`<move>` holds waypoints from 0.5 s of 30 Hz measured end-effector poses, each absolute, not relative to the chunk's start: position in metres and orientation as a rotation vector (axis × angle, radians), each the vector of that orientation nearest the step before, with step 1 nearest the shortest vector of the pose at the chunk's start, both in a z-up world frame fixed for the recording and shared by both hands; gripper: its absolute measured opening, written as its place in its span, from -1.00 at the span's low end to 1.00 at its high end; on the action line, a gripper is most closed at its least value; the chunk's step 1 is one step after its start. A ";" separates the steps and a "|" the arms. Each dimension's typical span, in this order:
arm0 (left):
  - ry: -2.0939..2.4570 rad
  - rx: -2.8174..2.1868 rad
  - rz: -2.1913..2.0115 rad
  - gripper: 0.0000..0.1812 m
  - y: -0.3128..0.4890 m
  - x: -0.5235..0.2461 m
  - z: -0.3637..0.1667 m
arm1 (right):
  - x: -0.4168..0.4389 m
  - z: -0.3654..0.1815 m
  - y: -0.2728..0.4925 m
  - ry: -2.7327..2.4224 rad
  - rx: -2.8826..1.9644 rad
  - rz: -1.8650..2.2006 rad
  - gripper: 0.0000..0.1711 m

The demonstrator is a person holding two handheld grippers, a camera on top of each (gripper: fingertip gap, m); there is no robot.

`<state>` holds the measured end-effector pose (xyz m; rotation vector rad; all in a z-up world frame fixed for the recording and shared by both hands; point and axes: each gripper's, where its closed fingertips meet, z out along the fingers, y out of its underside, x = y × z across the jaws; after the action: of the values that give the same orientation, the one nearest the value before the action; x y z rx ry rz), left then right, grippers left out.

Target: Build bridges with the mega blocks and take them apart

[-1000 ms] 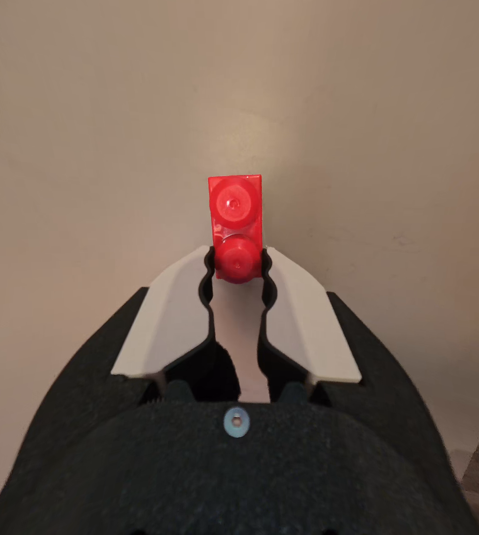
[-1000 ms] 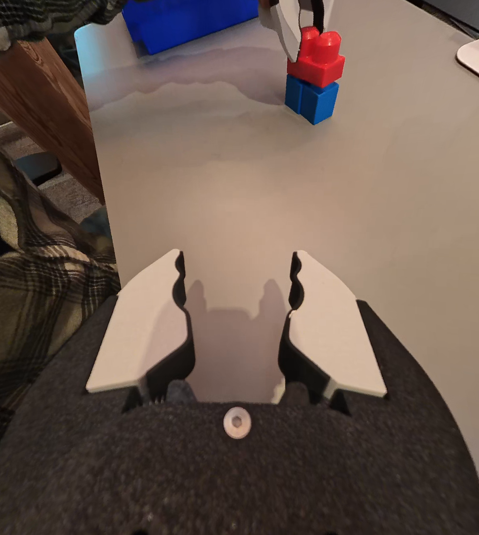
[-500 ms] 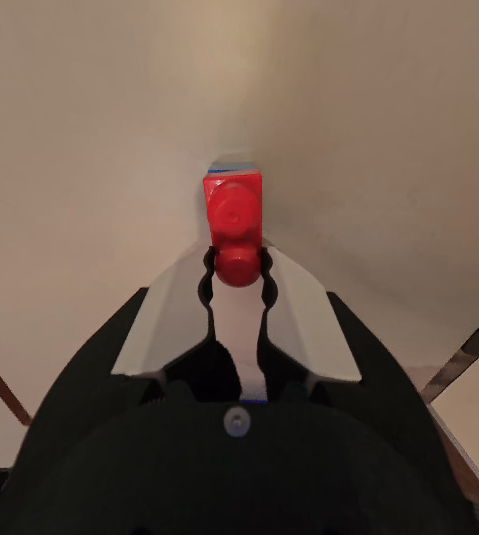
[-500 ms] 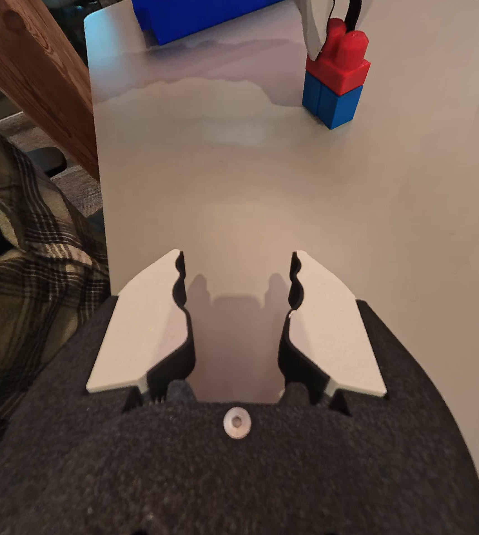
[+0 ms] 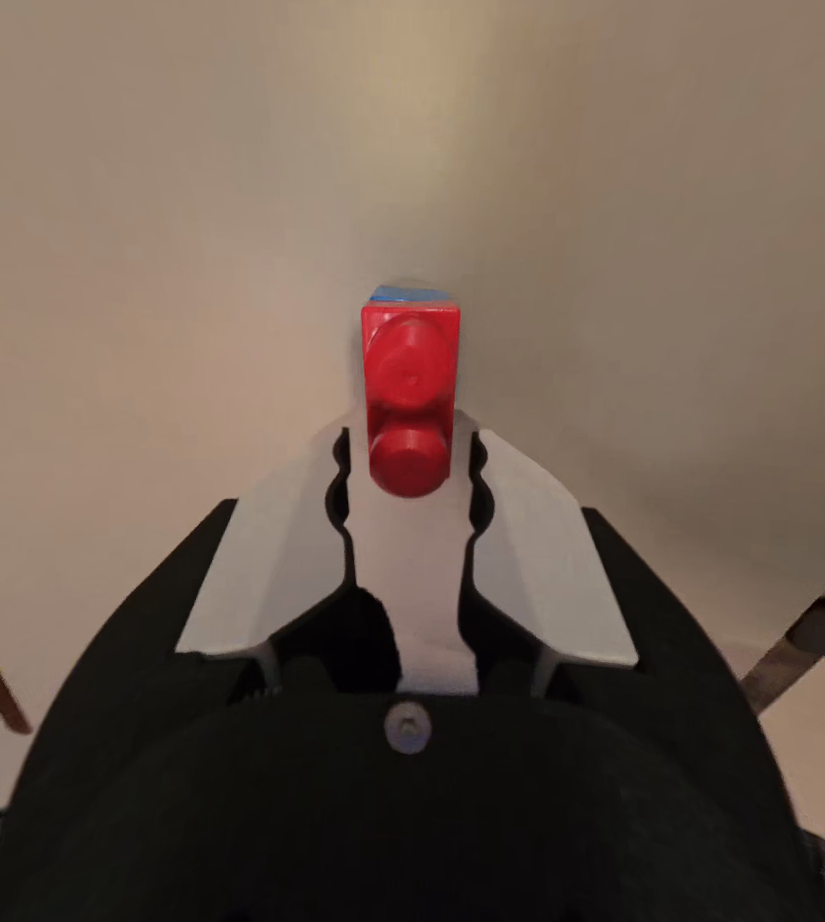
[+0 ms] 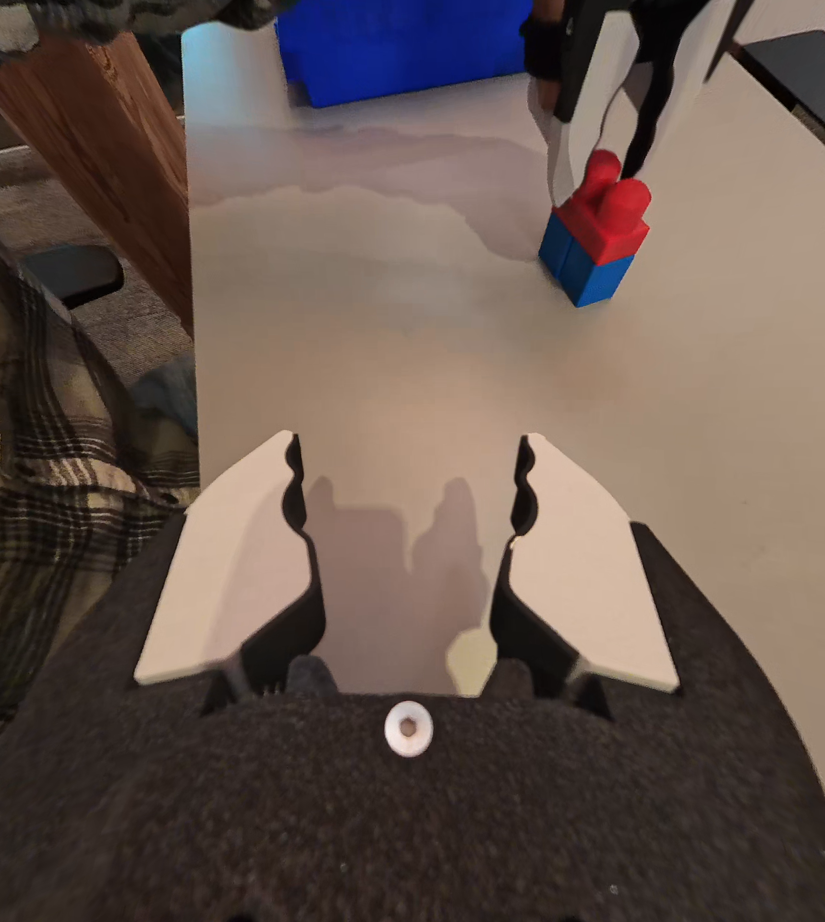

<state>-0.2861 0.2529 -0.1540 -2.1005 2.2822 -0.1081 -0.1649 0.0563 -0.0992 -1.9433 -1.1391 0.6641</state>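
- Our left gripper (image 5: pixel 408 449) sits spread around the two-stud red plastic block (image 6: pixel 602 214), gaps both sides, stacked on a blue block (image 6: pixel 582 269) on the grey table (image 6: pixel 350 349).
- Our right gripper (image 6: pixel 408 479) is wide apart, empty, nothing between it and the stack; a big blue plastic bin (image 6: pixel 400 55) sits behind.

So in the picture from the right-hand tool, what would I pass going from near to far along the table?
The right gripper, open and empty → bare grey table → blue block with the red block on top → the left gripper at the red block's studs → blue bin at the far edge.
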 end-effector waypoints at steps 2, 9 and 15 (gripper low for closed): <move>2.172 -2.076 -0.242 -0.38 0.255 -0.285 -0.145 | -0.164 -0.098 0.056 -1.134 -1.944 0.659 -0.03; 1.678 -1.804 -0.770 -0.21 0.250 -0.289 -0.123 | -0.164 -0.106 0.061 -1.097 -1.952 0.666 0.01; 1.635 -1.791 -0.789 -0.23 0.251 -0.291 -0.162 | -0.177 -0.114 0.097 -1.125 -1.974 0.641 0.01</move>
<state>-0.2909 0.2505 -0.1622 -1.7909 1.6354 -0.7891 -0.1769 0.0966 -0.1141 -1.9742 -1.1250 0.6414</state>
